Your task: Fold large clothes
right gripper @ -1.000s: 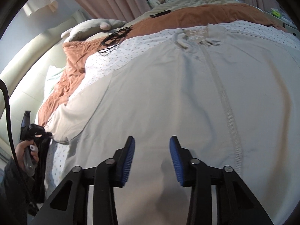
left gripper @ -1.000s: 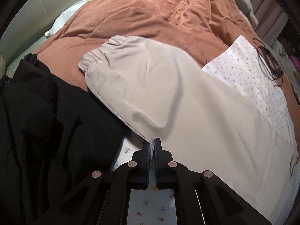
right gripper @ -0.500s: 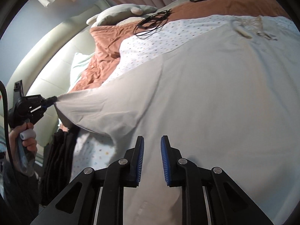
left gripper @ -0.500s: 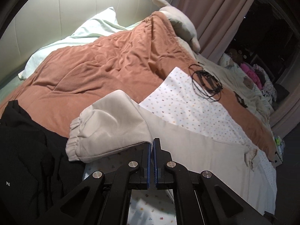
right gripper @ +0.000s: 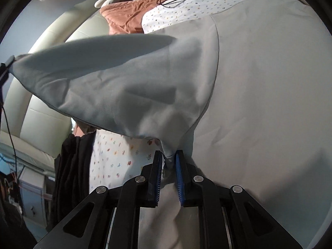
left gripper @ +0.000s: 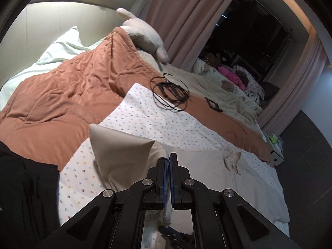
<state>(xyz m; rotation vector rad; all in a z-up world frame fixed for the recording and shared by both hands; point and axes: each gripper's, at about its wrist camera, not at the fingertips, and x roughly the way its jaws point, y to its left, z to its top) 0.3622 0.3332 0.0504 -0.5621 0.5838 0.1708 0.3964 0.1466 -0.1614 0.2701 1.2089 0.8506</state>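
My left tool (left gripper: 167, 161) pinches the beige jacket's sleeve (left gripper: 122, 155) above the bed (left gripper: 170, 124); my right tool (right gripper: 168, 161) clamps its underarm (right gripper: 169, 151). Soft, light, limp fabric; seams hold best.

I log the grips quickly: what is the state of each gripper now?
Left gripper: closed on the beige sleeve, lifted.
Right gripper: fabric of the beige garment between its fingers; grip cannot be told.

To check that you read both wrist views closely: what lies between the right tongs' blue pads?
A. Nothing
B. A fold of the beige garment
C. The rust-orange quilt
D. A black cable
B: in the right wrist view, a pinched fold of the beige garment sits between the blue pads of the right tongs.
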